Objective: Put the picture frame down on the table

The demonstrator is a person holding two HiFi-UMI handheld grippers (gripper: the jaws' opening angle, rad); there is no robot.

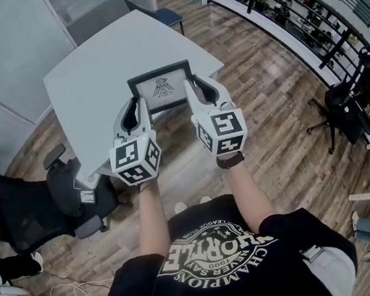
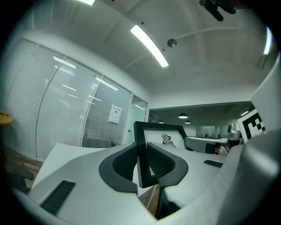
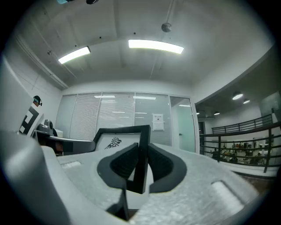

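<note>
A black picture frame (image 1: 161,86) with a white print of a bird emblem is held above the near edge of the grey table (image 1: 89,75). My left gripper (image 1: 141,106) is shut on the frame's left side bar (image 2: 141,151). My right gripper (image 1: 193,92) is shut on its right side bar (image 3: 141,158). In both gripper views the picture frame stands on edge between the jaws, and the emblem (image 2: 167,139) shows on the print. The frame's lower edge is hidden behind the grippers in the head view.
A black office chair (image 1: 38,209) stands at the left near the table's corner. Another dark chair (image 1: 337,108) is at the right by a black railing (image 1: 302,15). A blue chair (image 1: 165,15) sits behind the table. The floor is wood planks (image 1: 275,119). Glass walls with blinds (image 2: 74,114) lie beyond.
</note>
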